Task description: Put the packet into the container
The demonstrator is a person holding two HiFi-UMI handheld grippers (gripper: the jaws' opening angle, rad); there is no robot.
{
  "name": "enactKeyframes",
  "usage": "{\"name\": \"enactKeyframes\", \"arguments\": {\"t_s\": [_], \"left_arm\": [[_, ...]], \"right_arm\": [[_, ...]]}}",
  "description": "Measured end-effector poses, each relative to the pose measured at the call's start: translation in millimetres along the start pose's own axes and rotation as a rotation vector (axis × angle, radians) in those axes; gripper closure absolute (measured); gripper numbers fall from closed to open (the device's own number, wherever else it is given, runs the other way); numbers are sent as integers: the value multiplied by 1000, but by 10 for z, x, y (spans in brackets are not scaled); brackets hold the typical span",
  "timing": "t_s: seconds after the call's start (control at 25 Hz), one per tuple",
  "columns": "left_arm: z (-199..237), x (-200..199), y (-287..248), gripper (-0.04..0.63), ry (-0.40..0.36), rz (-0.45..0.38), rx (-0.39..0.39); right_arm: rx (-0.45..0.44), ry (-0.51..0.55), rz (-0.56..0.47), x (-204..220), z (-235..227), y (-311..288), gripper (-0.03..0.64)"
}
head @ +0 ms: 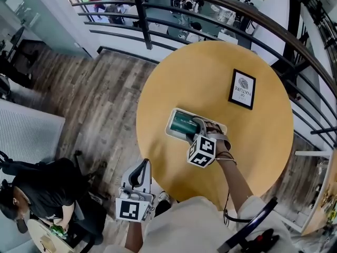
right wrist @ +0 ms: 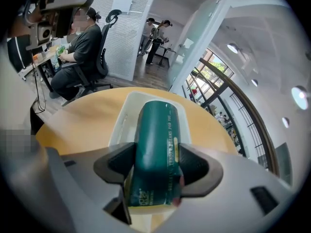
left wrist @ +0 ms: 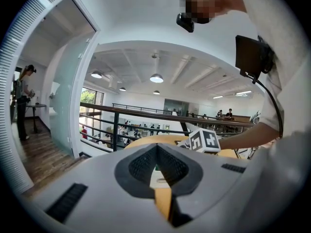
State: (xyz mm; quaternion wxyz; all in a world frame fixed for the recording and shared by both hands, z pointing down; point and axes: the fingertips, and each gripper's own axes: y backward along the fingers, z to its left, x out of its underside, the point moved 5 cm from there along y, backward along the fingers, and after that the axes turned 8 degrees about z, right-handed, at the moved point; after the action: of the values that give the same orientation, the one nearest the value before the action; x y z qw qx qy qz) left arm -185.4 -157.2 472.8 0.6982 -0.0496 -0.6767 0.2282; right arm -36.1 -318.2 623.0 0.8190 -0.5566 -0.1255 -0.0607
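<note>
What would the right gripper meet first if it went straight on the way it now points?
The right gripper, jaws shut on the green packet, points into the white container. Going straight on, the packet would probably press against the container's floor or far wall first; depth is unclear.

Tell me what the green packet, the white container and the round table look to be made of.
The green packet: probably plastic or foil film, glossy, with sheen along its curved face. The white container: likely plastic, perhaps ceramic; smooth with a thin rounded rim. The round table: laminate or painted board, matte; even tan, no grain visible.
</note>
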Motion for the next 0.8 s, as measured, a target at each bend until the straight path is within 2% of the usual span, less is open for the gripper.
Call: {"name": "enactKeyframes", "arguments": {"t_s": [0.2,0.8], "left_arm": [[27,-10,6,591,-4,1,-14],[-24,-101,61,591,-40,-21,-27]], "right_arm": [[-44,-22,-18,-20,-29,-68,333],[2,-14,-59,-22,-48,51,334]]}}
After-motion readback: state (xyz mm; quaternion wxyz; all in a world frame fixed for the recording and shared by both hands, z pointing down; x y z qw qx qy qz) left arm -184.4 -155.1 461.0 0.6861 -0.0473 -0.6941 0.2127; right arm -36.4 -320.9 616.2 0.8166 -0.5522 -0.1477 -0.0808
